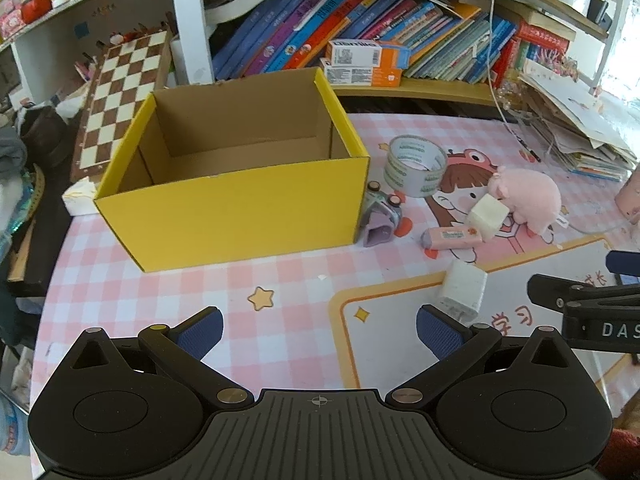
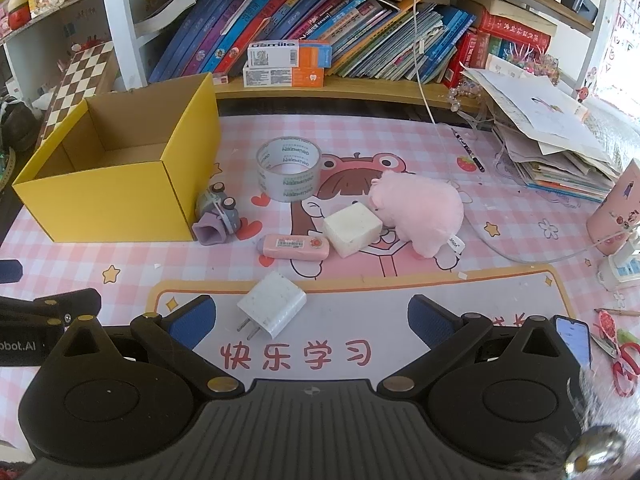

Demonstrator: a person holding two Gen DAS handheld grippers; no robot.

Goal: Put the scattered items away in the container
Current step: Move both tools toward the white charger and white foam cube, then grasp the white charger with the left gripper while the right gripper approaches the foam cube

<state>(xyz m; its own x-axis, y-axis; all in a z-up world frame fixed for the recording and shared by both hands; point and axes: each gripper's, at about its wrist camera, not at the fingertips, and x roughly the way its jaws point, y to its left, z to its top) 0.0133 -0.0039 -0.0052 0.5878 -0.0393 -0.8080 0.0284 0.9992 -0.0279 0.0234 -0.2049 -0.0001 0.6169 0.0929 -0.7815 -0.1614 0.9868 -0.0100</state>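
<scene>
Desk surface covered by a pink checked mat [image 2: 500, 208] with a cartoon print. Resting on it — yellow cardboard box [image 2: 116, 196] at left, open and empty; tape roll [image 2: 289, 169] at centre; toy car [image 2: 218, 216] just beside the box; pink eraser [image 2: 294, 245], white cube [image 2: 352, 229] touching the pink plush [image 2: 420, 210]; white charger plug [image 2: 273, 309] lower centre; paper stack [image 2: 552, 148] at right.

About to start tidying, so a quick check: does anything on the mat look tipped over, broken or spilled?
Nothing looks spilled or broken. The toy car lies tipped on its side, wheels in the air, beside the yellow box, which is empty.
</scene>
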